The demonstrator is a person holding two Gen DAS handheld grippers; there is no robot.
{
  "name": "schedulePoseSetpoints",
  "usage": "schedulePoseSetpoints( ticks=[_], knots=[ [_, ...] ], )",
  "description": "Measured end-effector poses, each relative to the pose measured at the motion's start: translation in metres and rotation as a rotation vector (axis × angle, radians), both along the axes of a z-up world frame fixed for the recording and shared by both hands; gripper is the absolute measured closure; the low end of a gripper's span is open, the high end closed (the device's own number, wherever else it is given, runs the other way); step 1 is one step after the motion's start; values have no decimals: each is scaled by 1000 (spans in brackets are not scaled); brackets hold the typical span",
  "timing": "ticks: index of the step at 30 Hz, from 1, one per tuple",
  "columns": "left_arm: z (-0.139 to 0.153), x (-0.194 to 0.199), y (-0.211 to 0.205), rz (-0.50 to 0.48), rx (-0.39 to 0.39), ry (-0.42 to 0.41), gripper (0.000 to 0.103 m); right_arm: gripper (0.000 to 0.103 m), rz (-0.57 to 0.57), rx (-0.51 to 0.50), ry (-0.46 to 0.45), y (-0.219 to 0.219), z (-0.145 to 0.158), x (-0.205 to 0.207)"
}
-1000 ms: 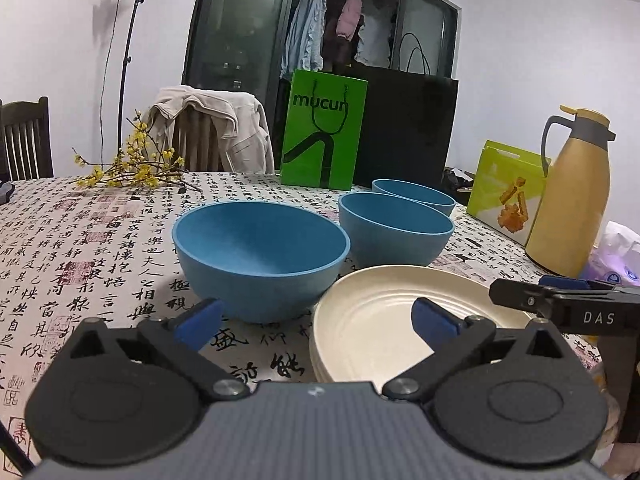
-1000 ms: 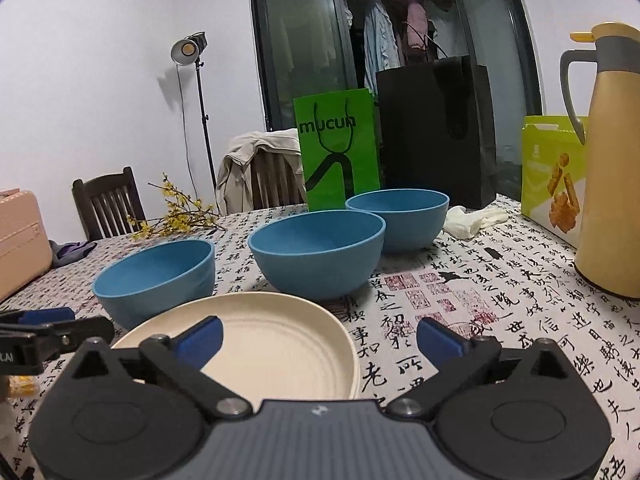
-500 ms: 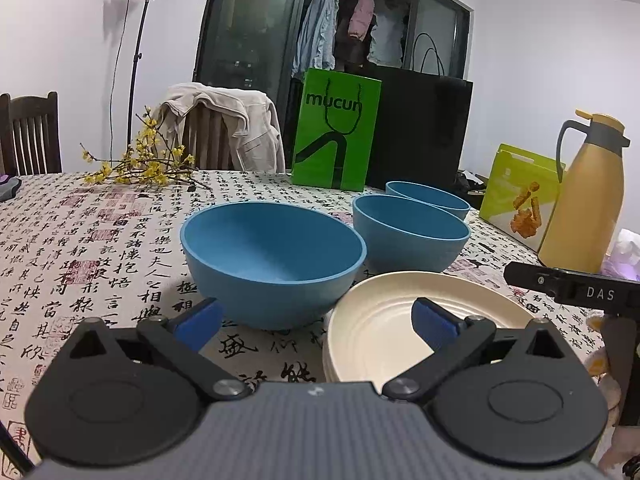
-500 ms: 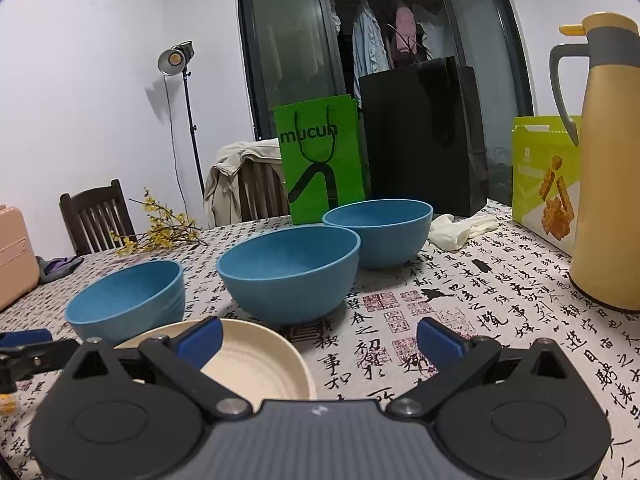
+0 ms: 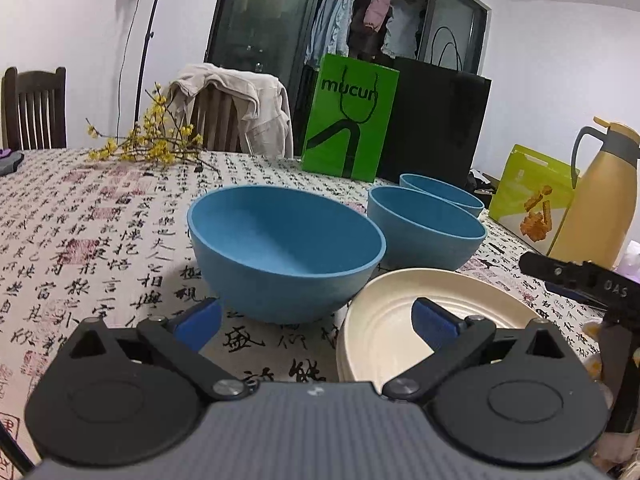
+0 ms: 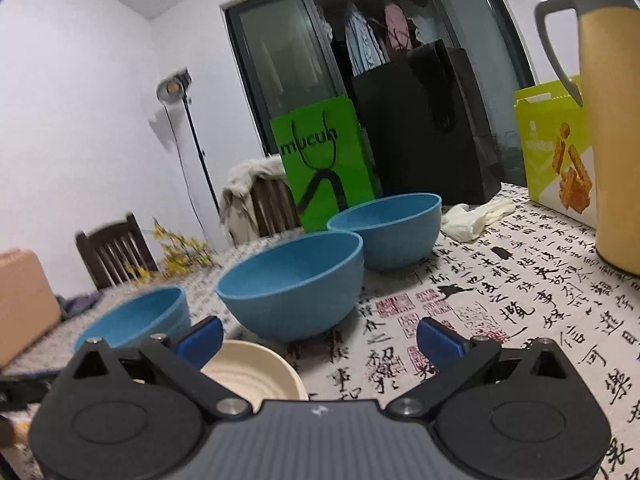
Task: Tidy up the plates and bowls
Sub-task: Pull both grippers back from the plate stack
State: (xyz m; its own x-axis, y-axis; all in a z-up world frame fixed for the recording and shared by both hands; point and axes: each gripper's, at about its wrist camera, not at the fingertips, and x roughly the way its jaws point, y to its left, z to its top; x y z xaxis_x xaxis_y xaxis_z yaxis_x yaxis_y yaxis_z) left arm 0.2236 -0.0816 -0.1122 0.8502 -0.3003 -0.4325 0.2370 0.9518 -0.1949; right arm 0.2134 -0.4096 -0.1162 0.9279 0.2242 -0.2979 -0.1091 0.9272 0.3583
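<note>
Left hand-held gripper (image 5: 316,320): we found it spread wide, empty.
Right hand-held gripper (image 6: 320,340): likewise wide, empty.
Blue bowls (image 5: 286,248): just ahead of both.
Cream plates (image 5: 400,304): stacked beneath the left one's right finger.

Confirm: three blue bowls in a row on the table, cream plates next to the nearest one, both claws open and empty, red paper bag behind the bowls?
One error: the "mucun" paper bag is green, not red, as the left wrist view shows. The rest holds: three blue bowls, cream plates beside the nearest, left claw and right claw open and empty.
</note>
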Motion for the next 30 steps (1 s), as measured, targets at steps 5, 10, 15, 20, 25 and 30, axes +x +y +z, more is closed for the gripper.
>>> schedulePoseSetpoints(
  ticks=[5, 10, 15, 20, 25, 30],
  knots=[
    [-1, -2, -1, 1, 1, -9, 0, 0, 11, 35, 8, -3, -6, -1],
    [-1, -5, -1, 5, 0, -26, 0, 0, 9, 43, 3, -2, -8, -2],
    [-1, -10, -1, 11, -2, -44, 0, 0, -5, 28, 7, 0, -7, -3],
    [0, -12, 0, 19, -6, -54, 0, 0, -15, 15, 6, 1, -7, -3],
    [-1, -10, 1, 20, -16, -45, 0, 0, -15, 16, 10, 1, -7, -2],
    [-2, -7, 2, 24, -24, -31, 0, 0, -16, 18, 12, 1, -8, -3]
  ],
)
